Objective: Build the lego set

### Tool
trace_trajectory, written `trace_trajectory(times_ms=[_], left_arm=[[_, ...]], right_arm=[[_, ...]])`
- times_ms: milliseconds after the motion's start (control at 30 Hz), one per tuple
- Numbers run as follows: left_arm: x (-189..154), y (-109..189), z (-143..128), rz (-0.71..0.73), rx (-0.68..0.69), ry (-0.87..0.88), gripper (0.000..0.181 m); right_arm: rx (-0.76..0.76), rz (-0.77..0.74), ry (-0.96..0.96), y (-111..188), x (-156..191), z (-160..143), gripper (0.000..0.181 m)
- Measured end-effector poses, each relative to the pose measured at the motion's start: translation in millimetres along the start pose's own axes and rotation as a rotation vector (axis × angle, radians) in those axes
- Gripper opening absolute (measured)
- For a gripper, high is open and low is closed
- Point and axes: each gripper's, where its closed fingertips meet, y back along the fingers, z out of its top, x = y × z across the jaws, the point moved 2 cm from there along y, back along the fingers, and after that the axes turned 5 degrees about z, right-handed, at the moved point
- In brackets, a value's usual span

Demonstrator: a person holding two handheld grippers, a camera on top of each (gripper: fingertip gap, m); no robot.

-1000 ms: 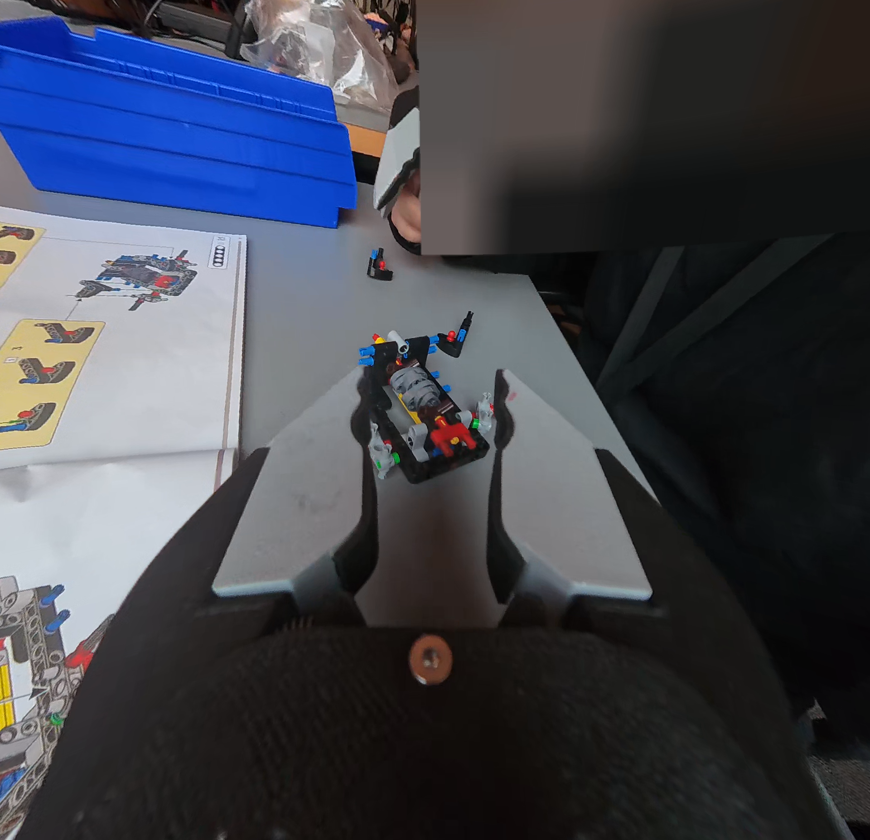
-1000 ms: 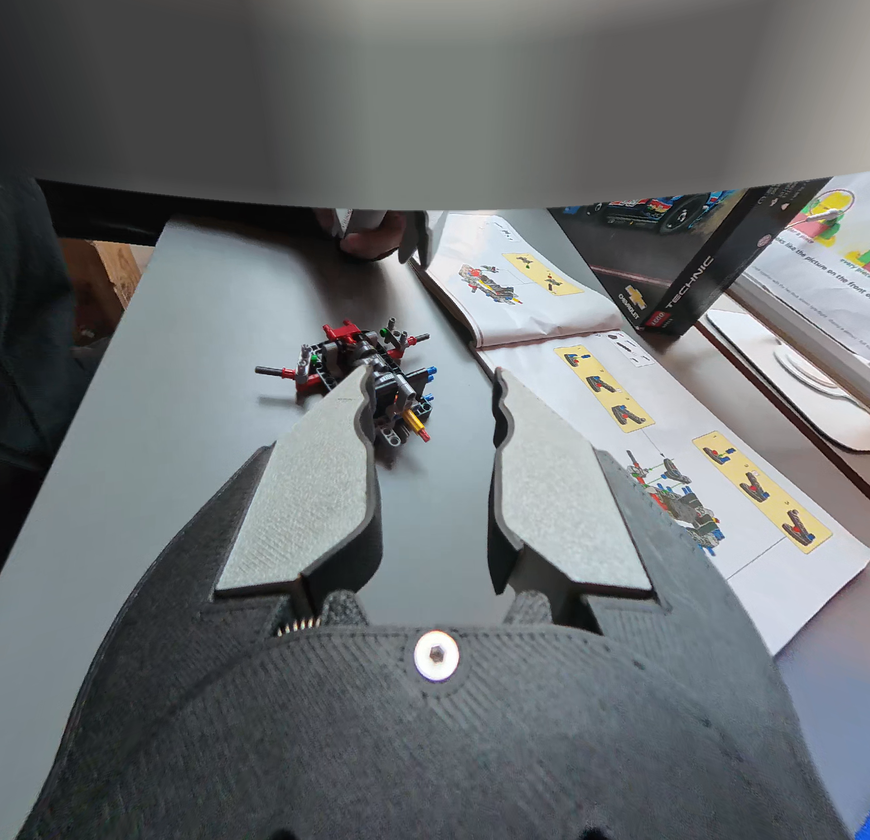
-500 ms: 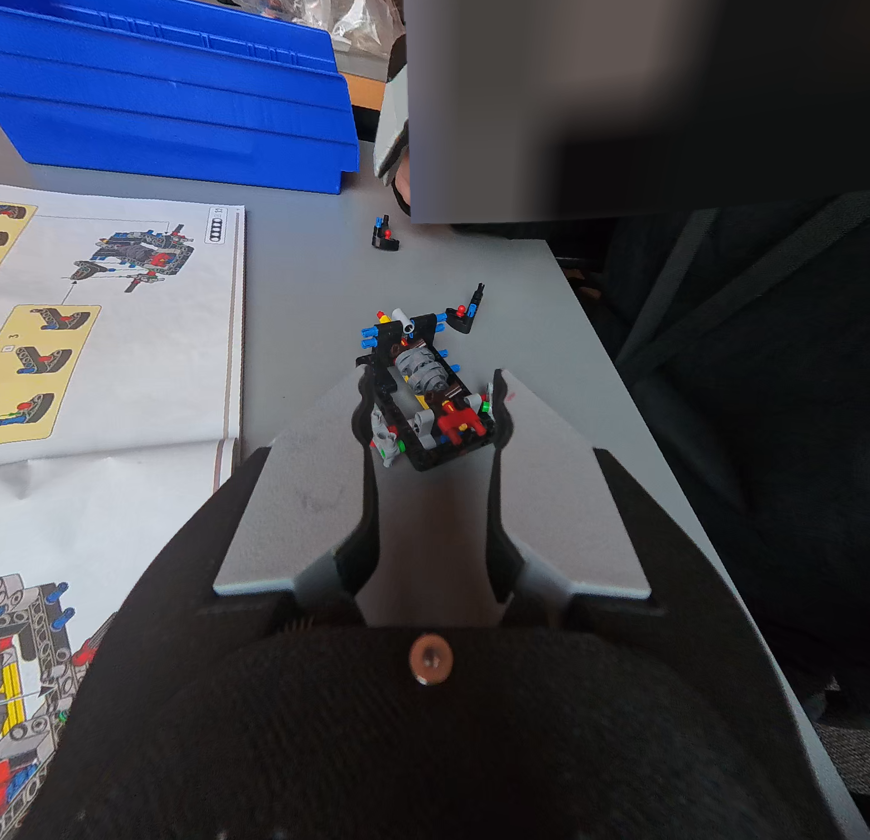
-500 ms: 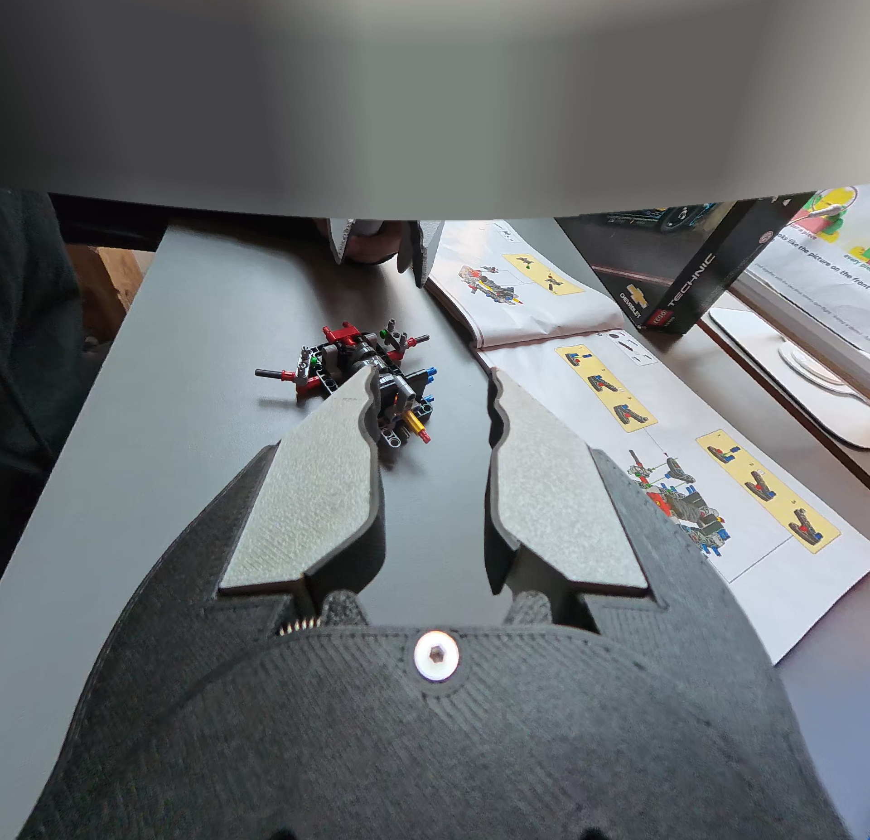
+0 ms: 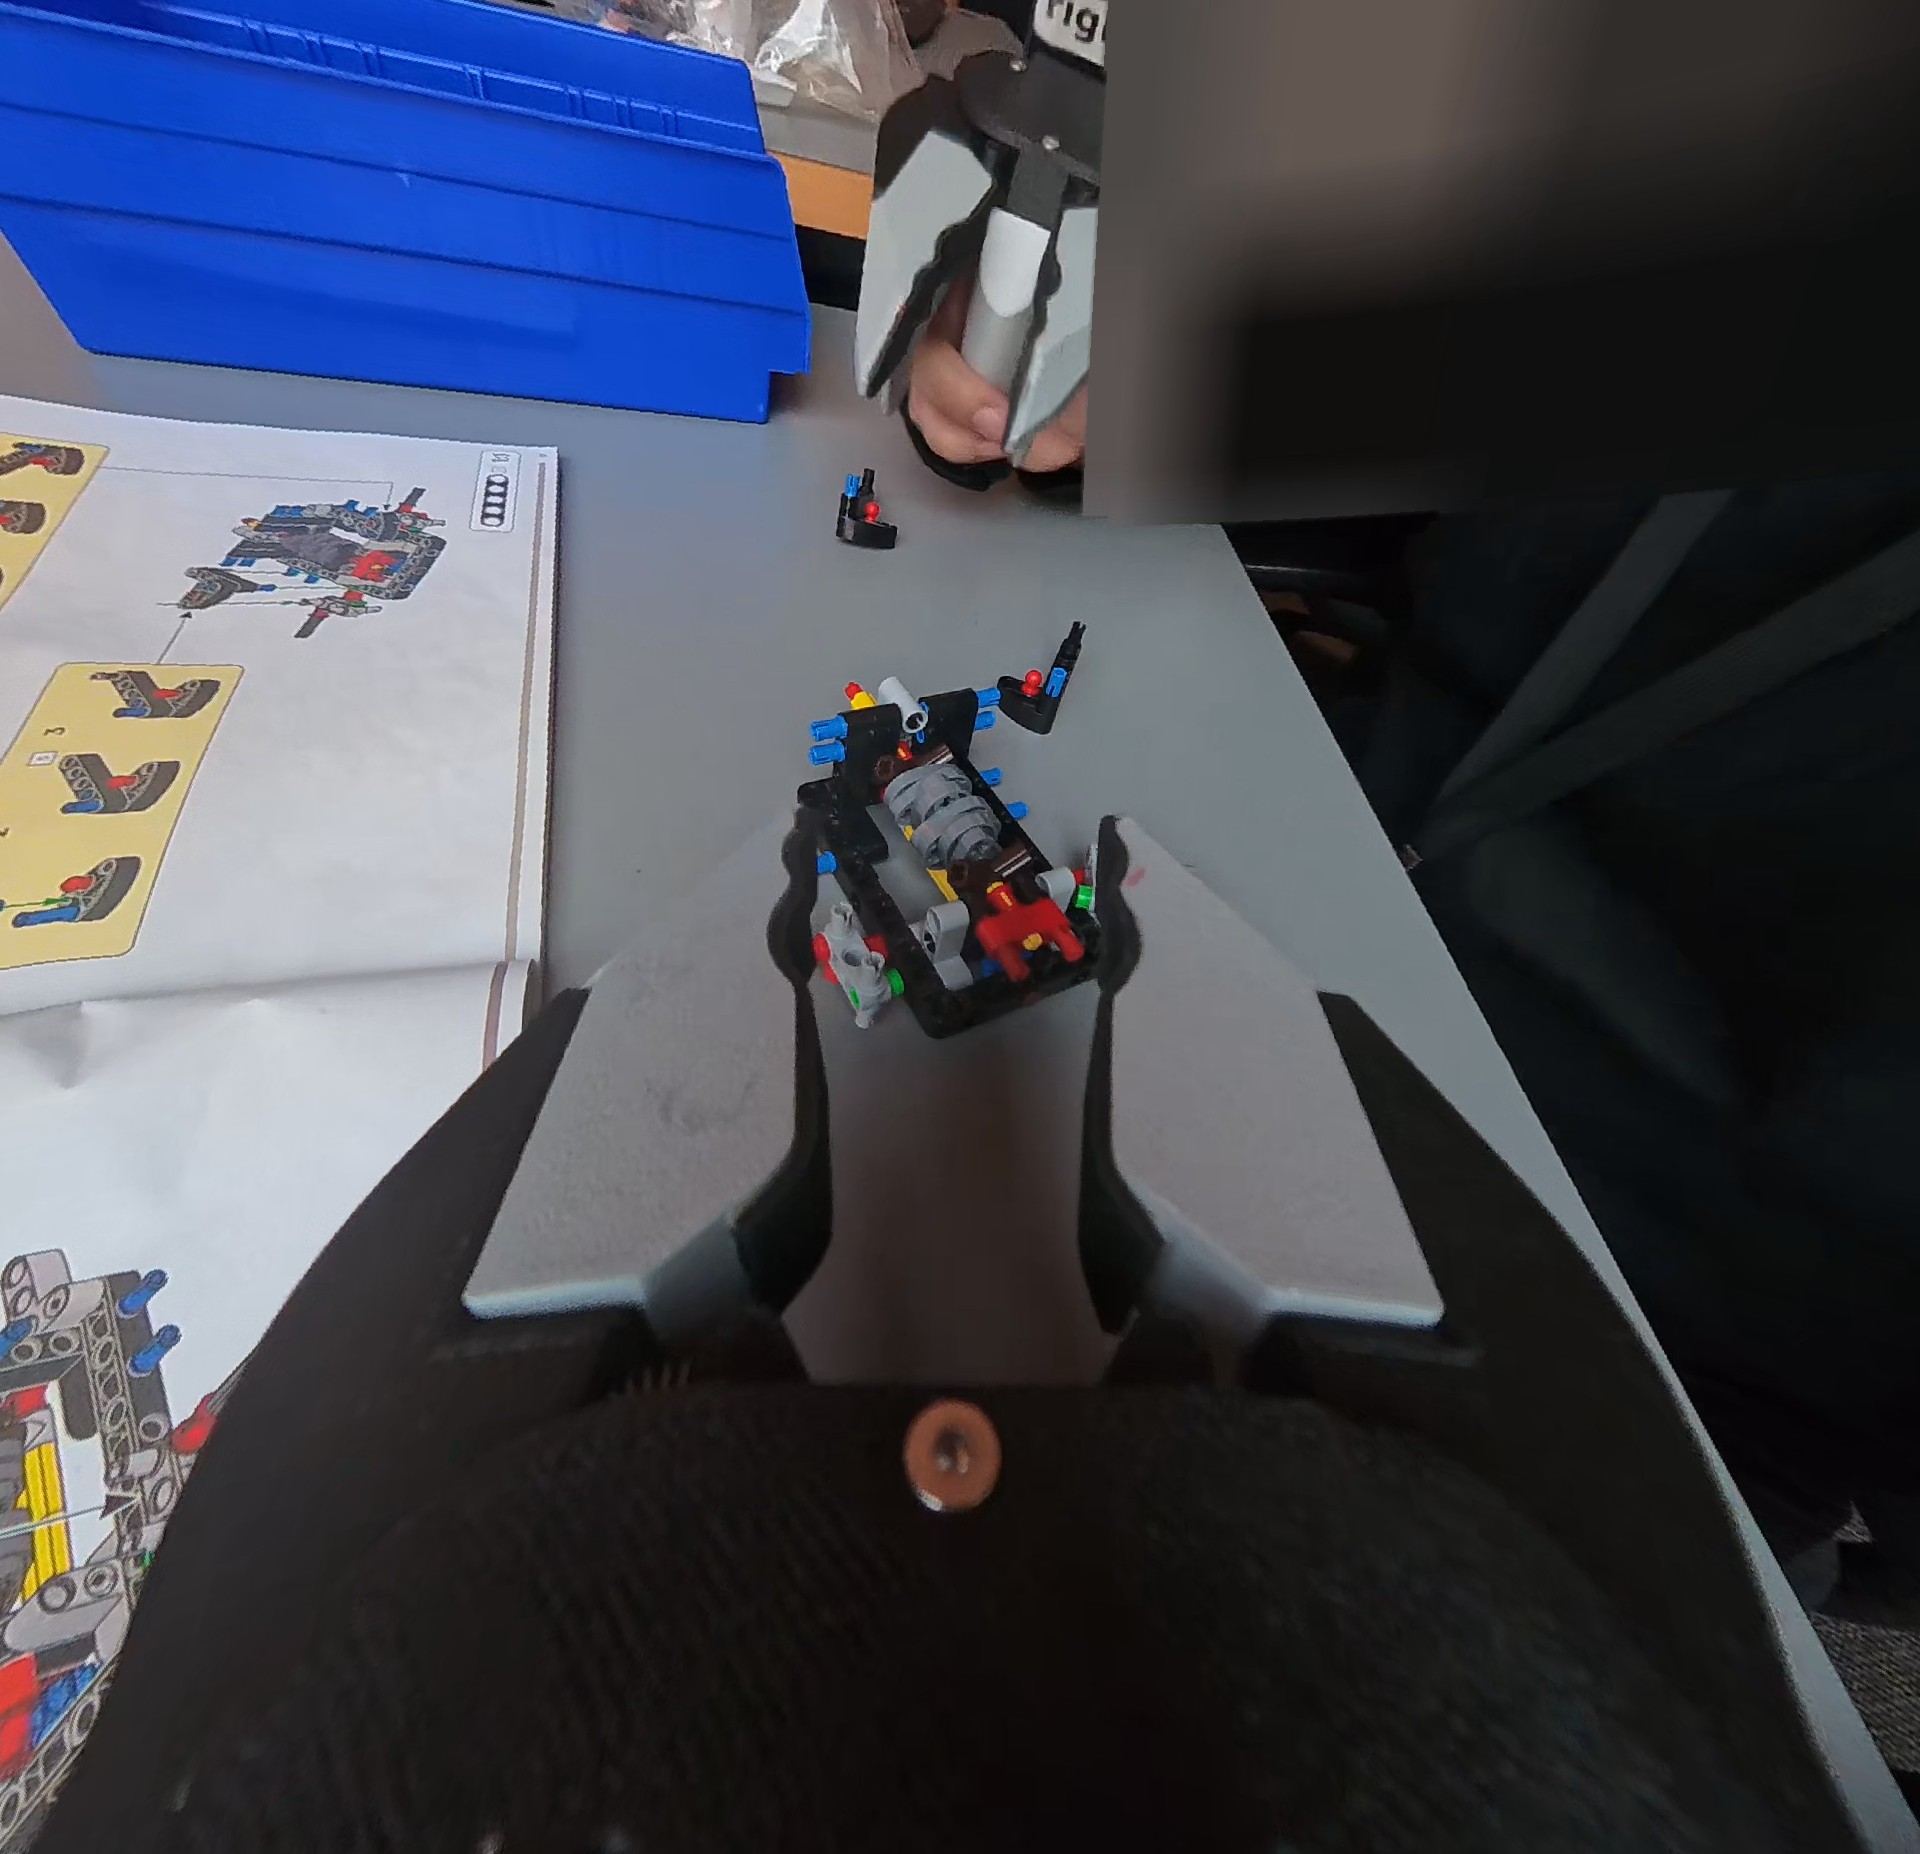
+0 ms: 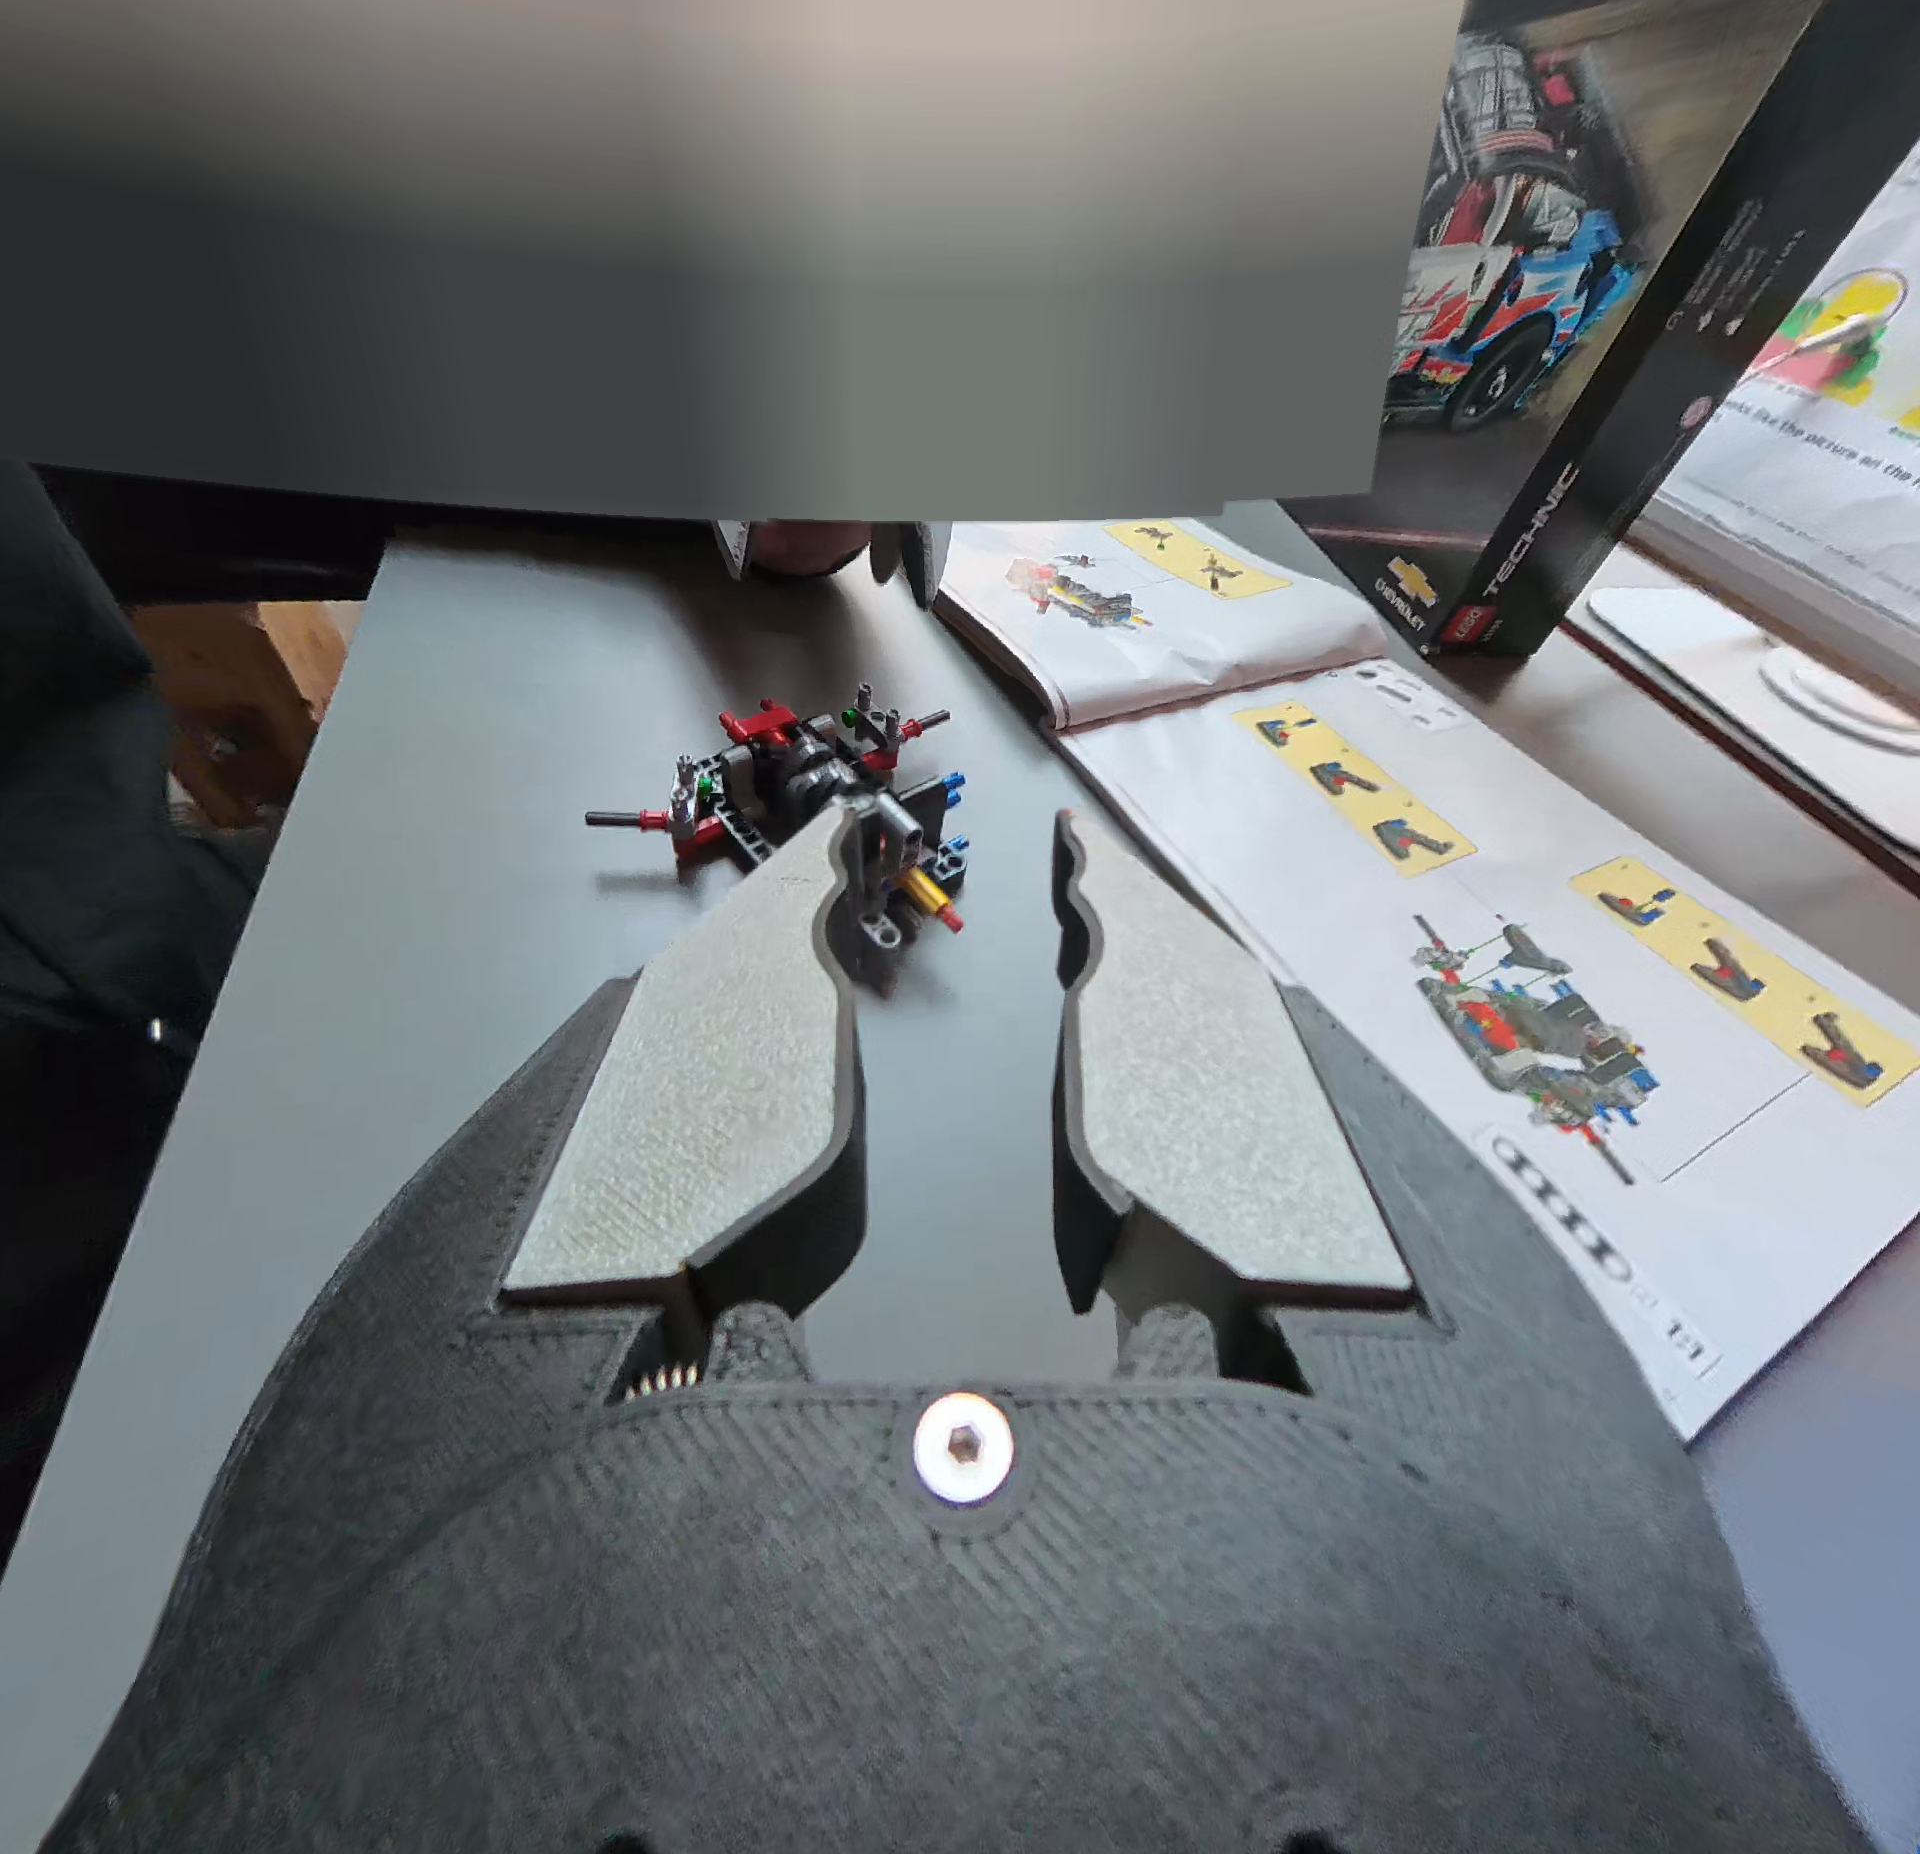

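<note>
Where left tongs (image 5: pixel 951 911) gape round chassis (image 5: pixel 935 859) | right tongs (image 6: pixel 951 869) gape, left finger (image 6: pixel 727 1025) hiding chassis corner

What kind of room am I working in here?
Probably an office or lab workbench: a grey table with an open instruction booklet, a blue plastic parts bin and a black printed set box.

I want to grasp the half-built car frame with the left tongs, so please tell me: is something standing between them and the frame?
Nothing visible does. The left tongs are open, with the car frame already between their tips on the table. The two small loose pieces lie beyond the frame.
</note>
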Motion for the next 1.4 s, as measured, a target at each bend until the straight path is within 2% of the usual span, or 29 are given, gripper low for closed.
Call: trace_trajectory(times_ms=[33,167,333,500,567,633,767,1233,1400], left_arm=[[0,0,0,0.003,-0.001,0.001,0.051],[-1,-1,-2,0.007,0.015,-0.002,0.052],[-3,-6,-7,0.017,0.062,-0.028,0.052],[-3,-5,-7,0.027,0.06,-0.03,0.052],[-3,-5,-7,0.029,0.058,-0.024,0.052],[-3,-4,-7,0.032,0.054,-0.023,0.052],[-2,-4,-6,0.029,0.046,-0.011,0.052],[-2,-5,-8,0.008,0.062,0.008,0.052],[-2,-5,-8,0.002,0.063,0.015,0.052]], right_arm=[[0.034,0.003,-0.017,0,3,-6,0.038],[0.147,0.002,-0.029,8,24,-27,0.032],[0.267,0.033,-0.101,10,55,-47,0.035],[0.427,-0.001,-0.062,3,60,-69,0.028],[0.455,0.009,-0.03,0,61,-72,0.018],[0.467,0.017,-0.003,-3,62,-73,0.004],[0.473,0.015,0.041,-4,60,-73,0.004],[0.285,-0.021,0.063,2,51,-50,0.004],[0.279,-0.03,0.075,2,50,-49,0.004]])
